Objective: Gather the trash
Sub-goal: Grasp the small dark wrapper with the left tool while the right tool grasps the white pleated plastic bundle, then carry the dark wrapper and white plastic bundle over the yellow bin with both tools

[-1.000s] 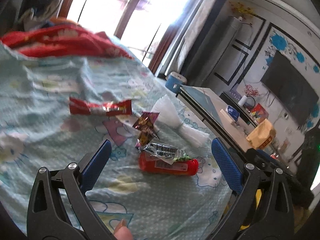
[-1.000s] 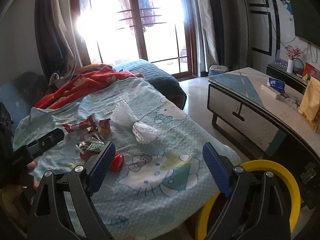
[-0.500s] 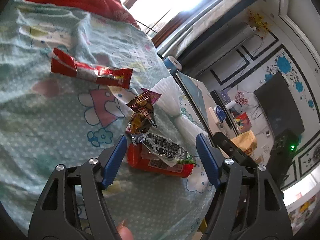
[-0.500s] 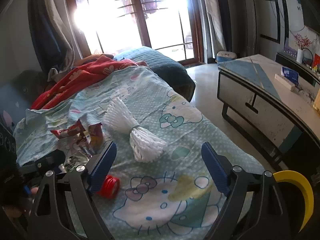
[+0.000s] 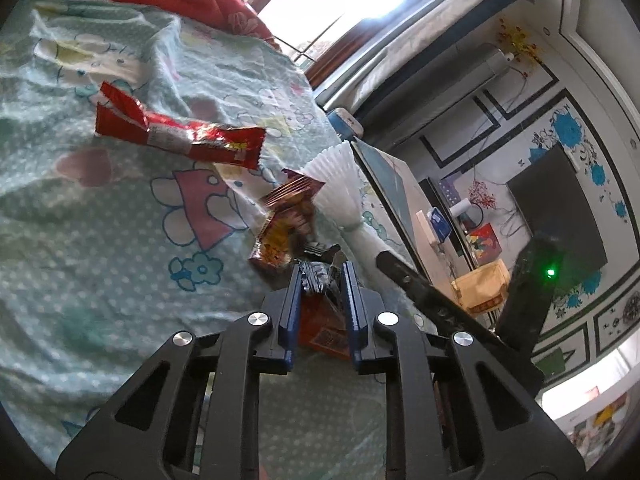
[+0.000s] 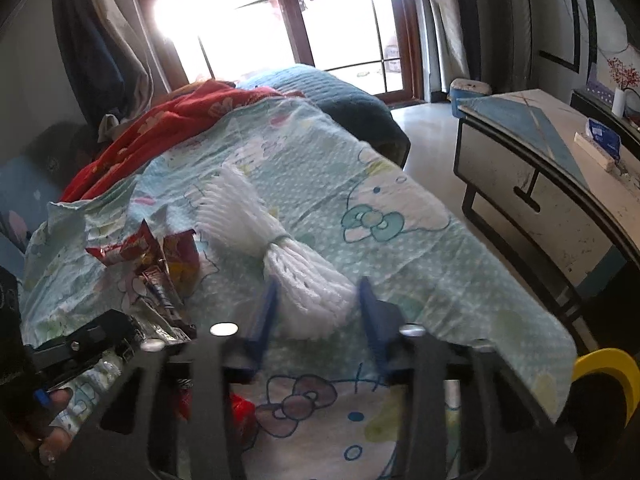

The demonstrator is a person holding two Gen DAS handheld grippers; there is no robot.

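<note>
Closing on a crumpled silver foil wrapper (image 5: 316, 278), the left hand-held gripper (image 5: 320, 280) has its blue pads (image 5: 295, 300) nearly together, the foil pinched between them. That wrapper lies on top of a red plastic bottle (image 5: 322, 326), which rests on the pale green cartoon-print bedsheet (image 5: 100, 240) of the bed. Just beyond the foil wrapper stands a crinkled brown and yellow snack packet (image 5: 286, 226), and farther beyond it a long red foil wrapper (image 5: 180, 136) lies flat on the sheet. To the right of the foil wrapper sits a white foam fruit net (image 5: 340, 192), tied at its middle so both ends fan out.

From the right wrist view, the right hand-held gripper (image 6: 316, 304) is closing too, its blue fingers (image 6: 266, 312) either side of the near end of the white foam fruit net (image 6: 280, 248). That view is blurred at the pads, so they seem to brush the foam, though I cannot say they press it firmly. A red crumpled blanket (image 6: 172, 124) is heaped at the far end of the bed beyond the foil wrapper. A yellow-rimmed round bin (image 6: 604, 368) shows past the bed's near corner, well to the right of the foil wrapper. A white and blue low surface (image 6: 532, 160) stands across the floor beyond that.
</note>
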